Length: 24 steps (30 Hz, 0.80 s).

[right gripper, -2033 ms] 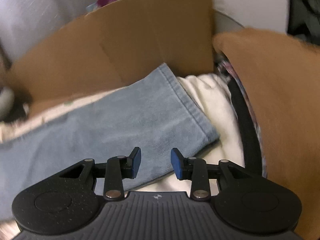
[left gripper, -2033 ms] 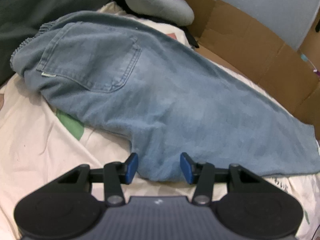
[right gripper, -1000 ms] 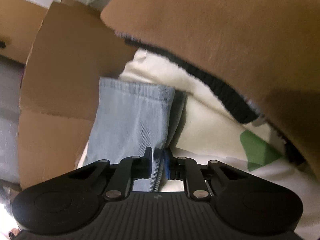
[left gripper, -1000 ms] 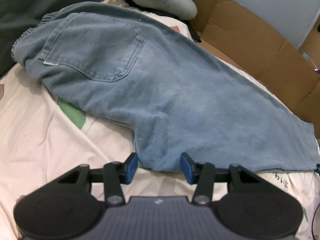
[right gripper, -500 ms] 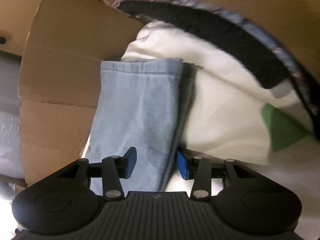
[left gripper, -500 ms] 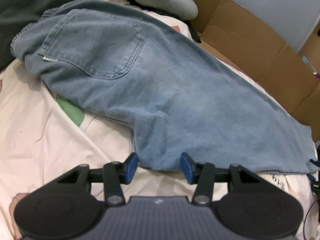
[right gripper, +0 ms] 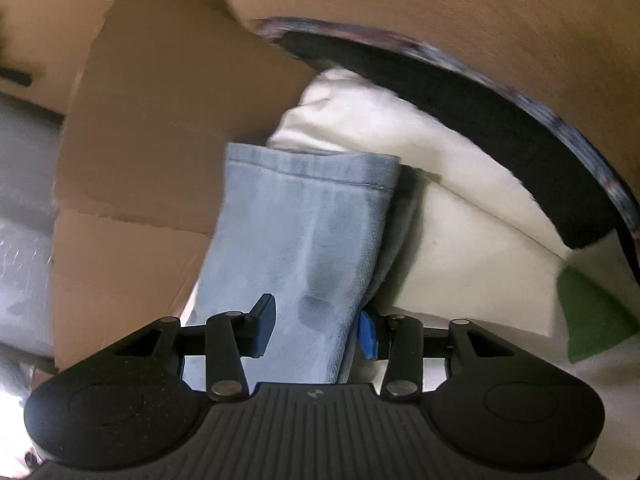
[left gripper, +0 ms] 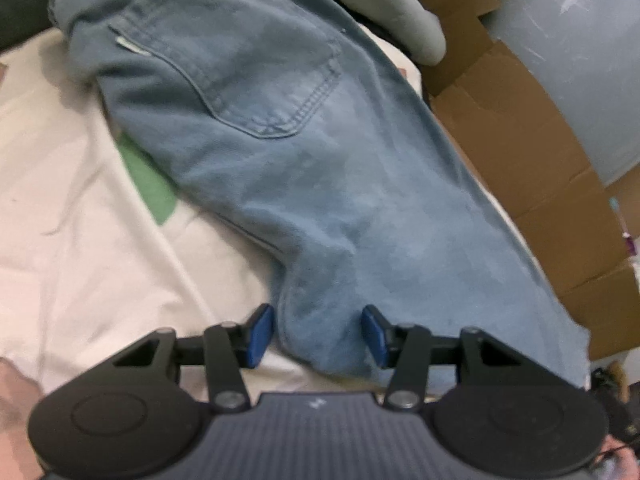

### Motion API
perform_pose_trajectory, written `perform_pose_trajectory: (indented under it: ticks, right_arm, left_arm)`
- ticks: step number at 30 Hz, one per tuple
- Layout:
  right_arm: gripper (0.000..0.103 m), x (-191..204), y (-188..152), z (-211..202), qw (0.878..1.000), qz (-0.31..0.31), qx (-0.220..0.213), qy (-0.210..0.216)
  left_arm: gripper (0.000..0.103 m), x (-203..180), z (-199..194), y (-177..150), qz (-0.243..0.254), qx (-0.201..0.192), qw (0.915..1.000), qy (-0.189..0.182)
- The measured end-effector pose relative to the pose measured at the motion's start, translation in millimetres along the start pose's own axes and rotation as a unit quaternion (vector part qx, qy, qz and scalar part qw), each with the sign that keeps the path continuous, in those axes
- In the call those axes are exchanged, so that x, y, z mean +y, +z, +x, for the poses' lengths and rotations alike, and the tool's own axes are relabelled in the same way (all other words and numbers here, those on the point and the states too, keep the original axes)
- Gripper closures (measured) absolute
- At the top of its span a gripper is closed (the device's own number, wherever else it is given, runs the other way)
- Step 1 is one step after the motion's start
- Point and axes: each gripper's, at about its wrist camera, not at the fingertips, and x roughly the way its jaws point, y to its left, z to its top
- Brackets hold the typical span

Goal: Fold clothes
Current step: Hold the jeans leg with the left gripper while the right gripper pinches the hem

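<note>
Light blue jeans (left gripper: 312, 168) lie folded lengthwise on a cream bedsheet (left gripper: 72, 216), back pocket up, waistband at the far left. My left gripper (left gripper: 318, 334) is open, its blue pads either side of the crotch edge of the jeans. In the right wrist view the leg end of the jeans (right gripper: 308, 240) runs away from me to its hem. My right gripper (right gripper: 316, 330) is open, its pads straddling the leg near its right edge.
Flattened cardboard (left gripper: 532, 168) stands along the far side of the bed, also in the right wrist view (right gripper: 160, 128). A grey garment (left gripper: 392, 12) lies beyond the jeans. A brown cushion (right gripper: 480, 12) with a dark edge hangs over the sheet (right gripper: 460, 208).
My left gripper has swung left and closer over the crotch edge. My right gripper, shut a second ago, has opened and now straddles the leg.
</note>
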Motion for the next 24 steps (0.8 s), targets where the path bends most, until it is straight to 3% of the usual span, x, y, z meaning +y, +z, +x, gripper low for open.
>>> perform_pose_trajectory:
  ticks: [9,11,13,18,24]
  right_arm:
    - [0.057,-11.3,7.1,3.7,0.999,0.025,-0.018,0.031]
    - [0.058,-10.5,7.5,4.8,0.999,0.022,-0.021,0.029]
    - [0.069,-9.9,8.2,5.9,0.999,0.023,-0.022,0.026]
    - [0.07,-11.0,15.1,-1.0,0.998,0.048,-0.023,0.042]
    - [0.071,-17.2,13.9,-5.3,0.995,0.067,-0.016,0.068]
  left_arm:
    - [0.049,14.1,4.3,-1.6,-0.046,0.013,0.9969,-0.063]
    - [0.05,15.4,5.6,-3.2,-0.047,0.013,0.9966,-0.066]
    - [0.053,13.9,8.7,-2.9,-0.046,0.012,0.997,-0.061]
    - [0.062,18.7,10.0,-5.2,-0.057,0.007,0.9966,-0.06]
    - [0.062,21.3,10.2,-7.1,-0.078,0.003,0.995,-0.063]
